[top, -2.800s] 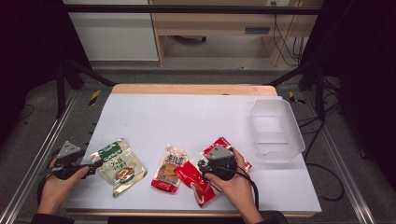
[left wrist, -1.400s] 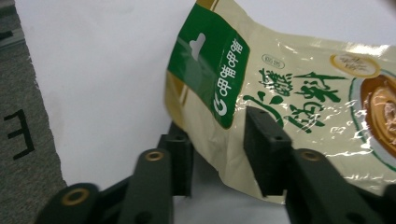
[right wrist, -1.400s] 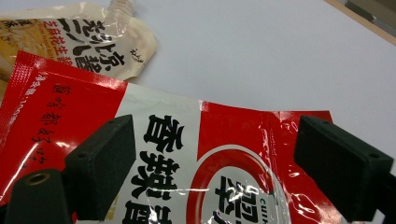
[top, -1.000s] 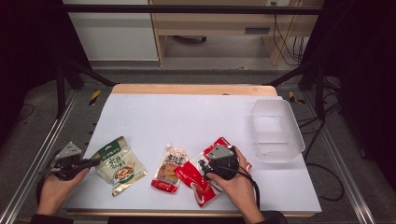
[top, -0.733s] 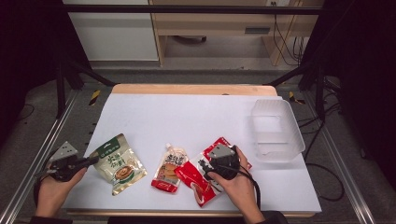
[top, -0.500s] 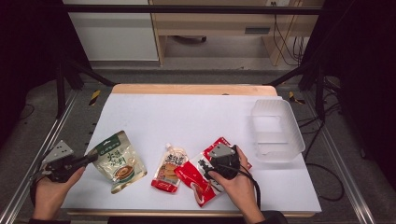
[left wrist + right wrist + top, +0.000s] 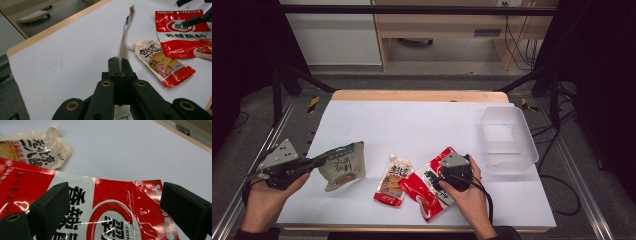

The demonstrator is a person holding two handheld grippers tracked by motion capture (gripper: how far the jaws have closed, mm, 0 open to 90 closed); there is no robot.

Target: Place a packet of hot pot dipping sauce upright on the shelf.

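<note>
My left gripper (image 7: 323, 161) is at the table's left edge, shut on the rim of a green-and-white snack pouch (image 7: 343, 165). The pouch hangs lifted and tilted off the white table (image 7: 422, 120). In the left gripper view the pouch (image 7: 123, 42) stands edge-on from the shut jaws of that gripper (image 7: 119, 65). My right gripper (image 7: 454, 172) rests over a red sauce pouch (image 7: 424, 192). Its black jaws stand wide open on either side of the red pouch (image 7: 112, 207), not pressing it. A beige spouted pouch (image 7: 393, 180) lies flat between the two.
A clear plastic container (image 7: 508, 140) sits at the table's right edge. The far half of the table is bare white surface, with a wooden edge (image 7: 412, 95) at the back. Metal rails and dark floor flank both sides.
My left gripper has risen with the green-and-white pouch, which went from lying flat to hanging off the table. The right hand and the other pouches have stayed put.
</note>
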